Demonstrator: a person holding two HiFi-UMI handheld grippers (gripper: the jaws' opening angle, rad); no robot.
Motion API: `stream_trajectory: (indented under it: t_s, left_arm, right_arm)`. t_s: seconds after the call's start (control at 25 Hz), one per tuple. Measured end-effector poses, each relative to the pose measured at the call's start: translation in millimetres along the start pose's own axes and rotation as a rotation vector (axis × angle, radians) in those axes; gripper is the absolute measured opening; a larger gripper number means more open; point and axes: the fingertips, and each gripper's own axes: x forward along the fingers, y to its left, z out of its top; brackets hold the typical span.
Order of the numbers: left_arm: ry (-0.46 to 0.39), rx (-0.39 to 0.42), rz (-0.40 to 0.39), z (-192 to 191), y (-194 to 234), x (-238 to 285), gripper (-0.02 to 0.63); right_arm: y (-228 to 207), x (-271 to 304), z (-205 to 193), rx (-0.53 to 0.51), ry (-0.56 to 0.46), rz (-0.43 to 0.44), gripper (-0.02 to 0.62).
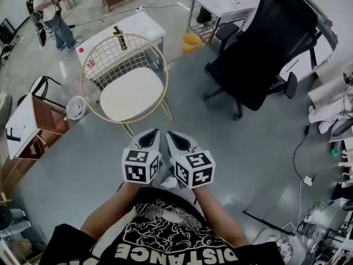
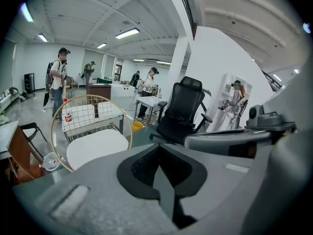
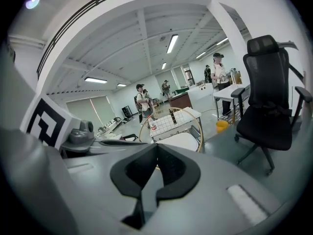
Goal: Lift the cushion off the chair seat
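A round white cushion (image 1: 131,93) lies on the seat of a gold wire-frame chair (image 1: 90,65) ahead of me on the grey floor. My left gripper (image 1: 150,133) and right gripper (image 1: 174,135) are held side by side, short of the chair, touching nothing. Both have their jaws shut with nothing between them. In the left gripper view the cushion (image 2: 96,146) shows left of and beyond my left gripper (image 2: 159,150). In the right gripper view the cushion (image 3: 185,141) sits just past my right gripper (image 3: 157,152), inside the chair's gold ring (image 3: 199,126).
A black office chair (image 1: 265,48) stands to the right. Behind the wire chair is a white table (image 1: 138,25) with a dark bottle (image 1: 119,37). A yellow bin (image 1: 191,42), a white bucket (image 1: 76,108) and a wooden cabinet (image 1: 44,120) are nearby. A person (image 1: 52,15) stands far left.
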Motion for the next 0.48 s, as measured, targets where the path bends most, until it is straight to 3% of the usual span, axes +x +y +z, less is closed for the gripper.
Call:
stream_trajectory:
  t_s: [0.12,0.48]
  left_arm:
    - [-0.009,-0.047,0.000,9,9,22,0.002]
    - [-0.037,-0.074,0.010,55,52,73,0.002]
  right_arm:
    - [-12,16,10,-0.024,0.017,0.003,-0.003]
    - [-37,76,55,-0.053,0.071,0.050,-0.003]
